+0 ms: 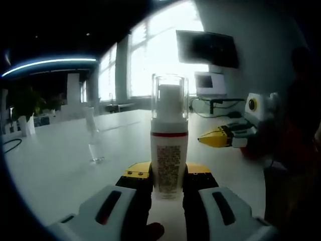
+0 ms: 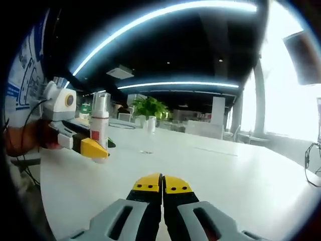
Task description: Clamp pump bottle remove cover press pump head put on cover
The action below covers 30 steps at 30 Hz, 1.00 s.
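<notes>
Window (image 1: 165, 55) glare, dim interior, fisheye warping

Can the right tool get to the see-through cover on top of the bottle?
Probably yes. The clear cover sticks up free above the left tool, which clamps the pump bottle lower down. The right tool sits beside it, nothing between, but it's shut.
</notes>
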Each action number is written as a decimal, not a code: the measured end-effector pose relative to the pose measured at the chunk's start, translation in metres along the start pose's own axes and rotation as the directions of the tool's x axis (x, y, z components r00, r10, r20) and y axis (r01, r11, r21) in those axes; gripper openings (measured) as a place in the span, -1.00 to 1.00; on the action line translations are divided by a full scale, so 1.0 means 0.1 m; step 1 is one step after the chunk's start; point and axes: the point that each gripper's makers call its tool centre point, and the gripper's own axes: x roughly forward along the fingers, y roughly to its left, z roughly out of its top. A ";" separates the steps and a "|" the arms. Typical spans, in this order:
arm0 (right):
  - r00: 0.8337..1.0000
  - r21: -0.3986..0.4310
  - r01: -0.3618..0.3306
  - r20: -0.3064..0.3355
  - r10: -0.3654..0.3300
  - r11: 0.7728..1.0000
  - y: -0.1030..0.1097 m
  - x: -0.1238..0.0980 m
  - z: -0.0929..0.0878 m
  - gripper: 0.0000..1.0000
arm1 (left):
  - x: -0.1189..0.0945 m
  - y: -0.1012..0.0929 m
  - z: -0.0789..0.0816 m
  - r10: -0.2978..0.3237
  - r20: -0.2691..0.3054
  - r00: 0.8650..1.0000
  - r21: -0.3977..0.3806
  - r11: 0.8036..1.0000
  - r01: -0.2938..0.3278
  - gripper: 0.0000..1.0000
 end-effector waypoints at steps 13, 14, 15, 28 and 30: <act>1.000 -0.012 -0.002 0.005 0.002 1.000 0.01 0.00 0.01 -1.00 | 0.30 0.07 0.19 0.044 0.024 0.999 0.000 0.999 -0.044 -0.72; 1.000 -0.018 0.000 0.002 0.000 1.000 0.01 0.01 0.01 -1.00 | 0.31 0.06 0.21 0.049 0.028 0.998 -0.005 0.999 -0.049 -0.72; 1.000 -0.022 -0.001 0.001 0.001 1.000 0.02 0.01 0.01 -1.00 | 0.33 0.06 0.23 0.051 0.029 0.998 -0.007 0.999 -0.051 -0.72; 1.000 -0.051 0.000 -0.002 0.000 0.999 0.05 0.01 0.01 -1.00 | 0.70 0.19 0.33 0.091 0.035 0.995 0.009 0.996 -0.092 -0.72; 1.000 -0.059 -0.002 -0.003 0.002 0.998 0.05 0.01 0.01 -1.00 | 0.76 0.23 0.33 0.095 0.030 0.995 0.006 0.995 -0.095 -0.72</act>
